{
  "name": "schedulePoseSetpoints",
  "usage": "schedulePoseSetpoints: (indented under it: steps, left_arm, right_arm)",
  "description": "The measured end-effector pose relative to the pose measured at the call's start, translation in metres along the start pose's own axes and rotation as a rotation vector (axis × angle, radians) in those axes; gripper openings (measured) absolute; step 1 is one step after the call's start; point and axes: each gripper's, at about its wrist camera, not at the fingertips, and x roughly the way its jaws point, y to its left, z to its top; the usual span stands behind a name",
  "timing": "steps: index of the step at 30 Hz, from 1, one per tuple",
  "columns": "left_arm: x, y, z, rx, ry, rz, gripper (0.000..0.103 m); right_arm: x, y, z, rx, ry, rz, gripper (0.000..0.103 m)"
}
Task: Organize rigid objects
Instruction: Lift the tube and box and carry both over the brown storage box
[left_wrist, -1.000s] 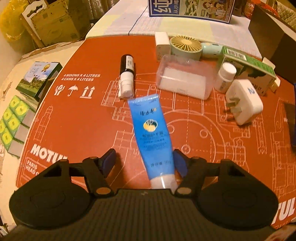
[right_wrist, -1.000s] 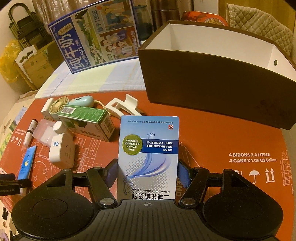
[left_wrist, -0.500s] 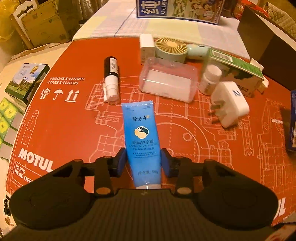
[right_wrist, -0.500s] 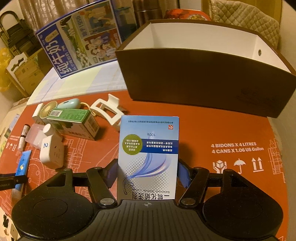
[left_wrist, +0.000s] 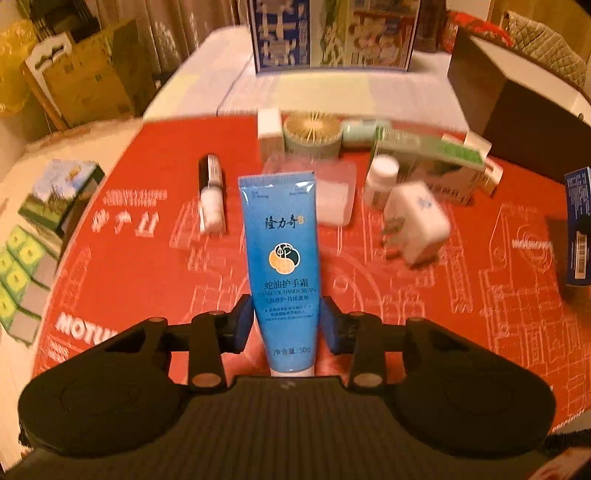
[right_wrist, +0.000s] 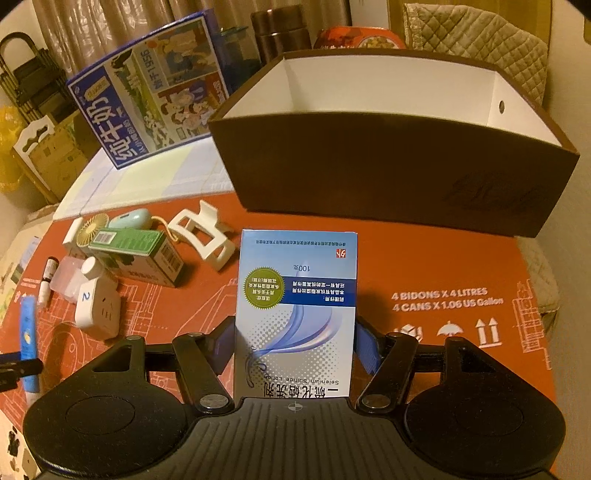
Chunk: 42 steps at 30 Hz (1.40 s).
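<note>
Left side first. Left gripper (left_wrist: 287, 325) closed on the blue hand cream tube (left_wrist: 282, 254), pads pressed on its lower part near the cap end, crimped end pointing away. Tube seemingly lifted clear of the red mat (left_wrist: 147, 266); in the right wrist view also visible at the far left edge, held in the black fingers. Soft body, so advisable to keep the squeeze moderate: enough against slipping, not enough to bend it. Better to keep it pointing along the fingers during the carry, so that the free end does not swing.

In the middle of the mat, still to sort: a small spray bottle (left_wrist: 211, 195), a clear plastic case (left_wrist: 332, 192), a white pill bottle (left_wrist: 382, 177), a white plug adapter (left_wrist: 417, 225), a green carton (left_wrist: 428, 158), a small fan (left_wrist: 312, 134). Important to pass above this group, not through it, because the pill bottle stands upright and probably falls easily.

On the right, right gripper (right_wrist: 294, 350) clamped on the blue-and-white medicine box (right_wrist: 297, 314) by its two side faces, box upright between the jaws. Just behind it, the brown storage box (right_wrist: 399, 166), open, white inside; no contents visible from here. Probably the destination for both items. Recommended to raise the medicine box above the near wall before going forward, to lower it inside and only then release. Advisable also to bring the hands in one after the other, to avoid a collision over the opening.
</note>
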Motion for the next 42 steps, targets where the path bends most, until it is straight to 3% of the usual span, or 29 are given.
schedulePoseSetpoints:
  steps: [18, 29, 42]
  left_arm:
    - [-0.051, -0.057, 0.091, 0.09, -0.28, -0.075, 0.034]
    - [-0.061, -0.113, 0.145, 0.194, -0.364, -0.184, 0.034]
    - [-0.054, -0.207, 0.21, 0.297, -0.417, -0.329, 0.034]
  right_arm:
    - [-0.041, -0.039, 0.05, -0.017, -0.172, -0.033, 0.063]
    - [-0.059, -0.06, 0.09, -0.018, -0.245, -0.017, 0.063]
    - [-0.06, -0.096, 0.147, 0.021, -0.34, -0.029, 0.063]
